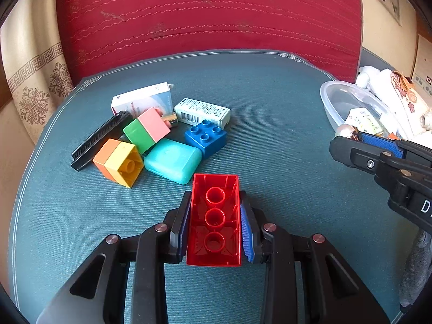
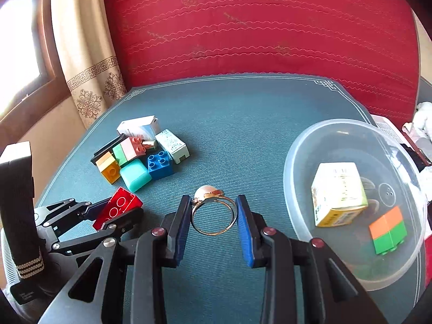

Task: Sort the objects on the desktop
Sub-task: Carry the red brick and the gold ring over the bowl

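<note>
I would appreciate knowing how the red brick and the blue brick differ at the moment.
The red brick is clamped in the left claw, while the blue brick rests on the teal mat in the pile. The red brick is long and shows its hollow underside with three tubes; the blue brick is square, studs up, showing four studs. Both are plastic building bricks.

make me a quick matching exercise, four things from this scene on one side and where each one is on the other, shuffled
Things:
1. red brick
2. pearl ring
3. orange and green block
4. blue brick

Places:
A. inside the clear plastic bowl
B. between the jaws of the left gripper
C. in the pile on the teal mat
D. between the jaws of the right gripper

Pairs: 1-B, 2-D, 3-A, 4-C
</note>
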The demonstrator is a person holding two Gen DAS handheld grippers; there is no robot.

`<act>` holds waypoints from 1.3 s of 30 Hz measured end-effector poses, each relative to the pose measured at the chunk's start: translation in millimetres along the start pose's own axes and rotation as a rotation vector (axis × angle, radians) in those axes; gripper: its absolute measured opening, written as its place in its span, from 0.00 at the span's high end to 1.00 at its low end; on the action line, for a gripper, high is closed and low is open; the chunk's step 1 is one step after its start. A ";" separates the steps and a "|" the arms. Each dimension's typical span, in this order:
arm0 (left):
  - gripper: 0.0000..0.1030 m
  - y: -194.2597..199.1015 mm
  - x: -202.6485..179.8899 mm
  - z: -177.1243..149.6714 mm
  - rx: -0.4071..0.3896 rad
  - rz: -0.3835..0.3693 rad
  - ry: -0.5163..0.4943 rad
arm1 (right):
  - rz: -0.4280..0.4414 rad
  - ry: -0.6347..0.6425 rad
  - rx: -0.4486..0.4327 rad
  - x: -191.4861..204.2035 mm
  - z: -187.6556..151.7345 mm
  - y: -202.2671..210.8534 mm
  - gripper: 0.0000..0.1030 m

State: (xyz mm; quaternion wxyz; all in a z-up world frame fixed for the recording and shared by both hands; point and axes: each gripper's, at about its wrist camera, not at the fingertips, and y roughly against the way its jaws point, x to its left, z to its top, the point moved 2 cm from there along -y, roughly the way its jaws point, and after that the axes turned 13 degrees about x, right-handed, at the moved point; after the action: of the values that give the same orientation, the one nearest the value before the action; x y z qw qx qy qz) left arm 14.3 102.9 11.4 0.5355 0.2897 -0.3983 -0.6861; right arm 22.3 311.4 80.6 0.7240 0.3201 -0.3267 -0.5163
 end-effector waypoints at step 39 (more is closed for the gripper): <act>0.66 18.1 -169.5 54.9 -0.012 -0.268 -0.294 | -0.151 -0.343 -0.127 -165.5 -37.4 71.2 0.64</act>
State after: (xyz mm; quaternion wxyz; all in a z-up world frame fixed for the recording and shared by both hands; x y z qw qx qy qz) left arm 22.0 277.6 50.2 0.3772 0.2337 -0.4259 -0.7885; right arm 48.7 493.1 92.3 0.6357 0.2047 -0.3872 -0.6357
